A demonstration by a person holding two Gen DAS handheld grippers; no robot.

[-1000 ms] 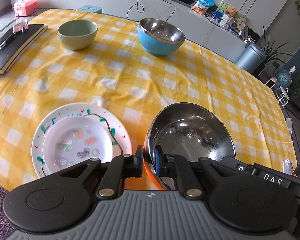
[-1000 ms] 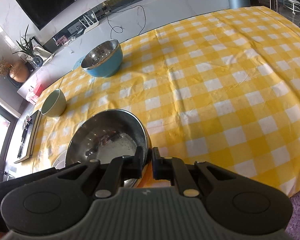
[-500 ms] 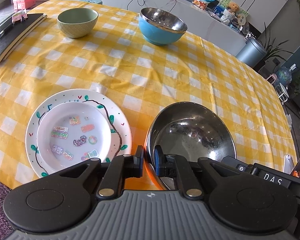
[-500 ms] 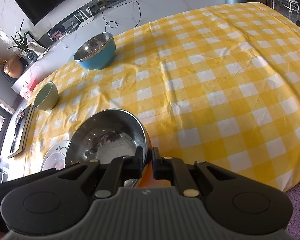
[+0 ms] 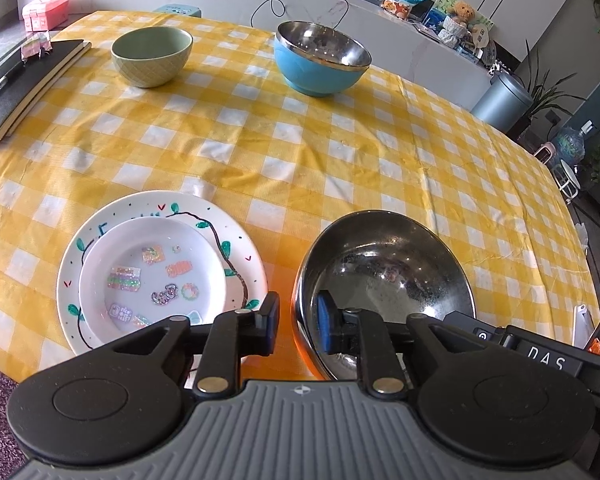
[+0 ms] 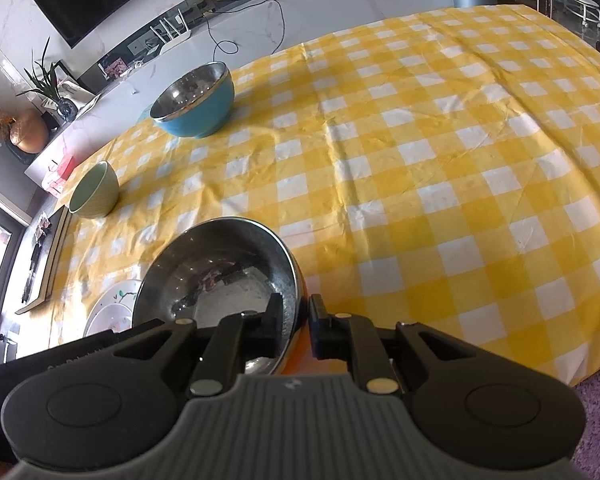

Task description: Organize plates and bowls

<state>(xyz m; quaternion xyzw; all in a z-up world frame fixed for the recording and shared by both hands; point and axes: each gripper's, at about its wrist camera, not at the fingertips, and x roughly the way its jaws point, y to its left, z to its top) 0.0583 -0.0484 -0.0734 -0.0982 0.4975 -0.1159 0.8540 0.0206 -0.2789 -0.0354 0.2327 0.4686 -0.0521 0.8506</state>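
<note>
Already the small white plate (image 5: 152, 276) sits stacked on the larger painted plate (image 5: 236, 240); both grippers (image 5: 296, 322) (image 6: 296, 322) have just parted, narrowly straddling the steel, orange-sided bowl's (image 5: 384, 276) near rim; green ceramic bowl (image 5: 152, 56) and blue steel-lined bowl (image 5: 322, 58) stand unstacked, well apart.

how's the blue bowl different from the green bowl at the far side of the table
The blue bowl is wider, with a shiny metal lining and rim; the green bowl is smaller, matte, with a criss-cross pattern outside. In the left wrist view the blue bowl stands to the right, the green bowl to the left near a dark book. Both sit upright and empty.
</note>
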